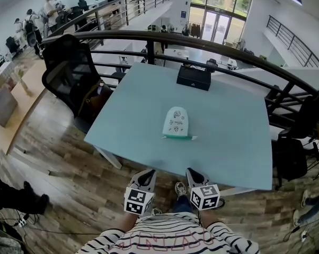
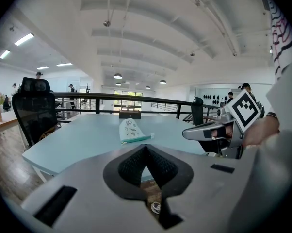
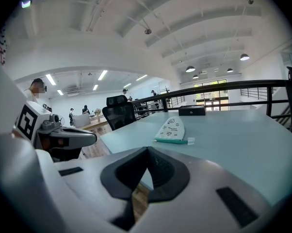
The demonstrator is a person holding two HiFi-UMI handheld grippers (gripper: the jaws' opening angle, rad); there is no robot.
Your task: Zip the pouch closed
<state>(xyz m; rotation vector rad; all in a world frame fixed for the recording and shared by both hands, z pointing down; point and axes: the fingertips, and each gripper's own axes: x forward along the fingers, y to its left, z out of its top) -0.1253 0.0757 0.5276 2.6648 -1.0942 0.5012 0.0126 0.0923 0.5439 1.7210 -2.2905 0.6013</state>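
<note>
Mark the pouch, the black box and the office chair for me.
pouch (image 1: 176, 121), head view, middle of its white face.
black box (image 1: 194, 78), head view, its top.
office chair (image 1: 69, 67), head view, mesh backrest.

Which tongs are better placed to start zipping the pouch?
Right, probably: the white tab sticks out at the right end of the pouch, nearer the right tongs than the left tongs. Both are shut, empty.

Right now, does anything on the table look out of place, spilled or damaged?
Nothing stands out. The pouch lies flat near the middle of the table, zipper edge toward the person; the black box sits at the far edge.
</note>
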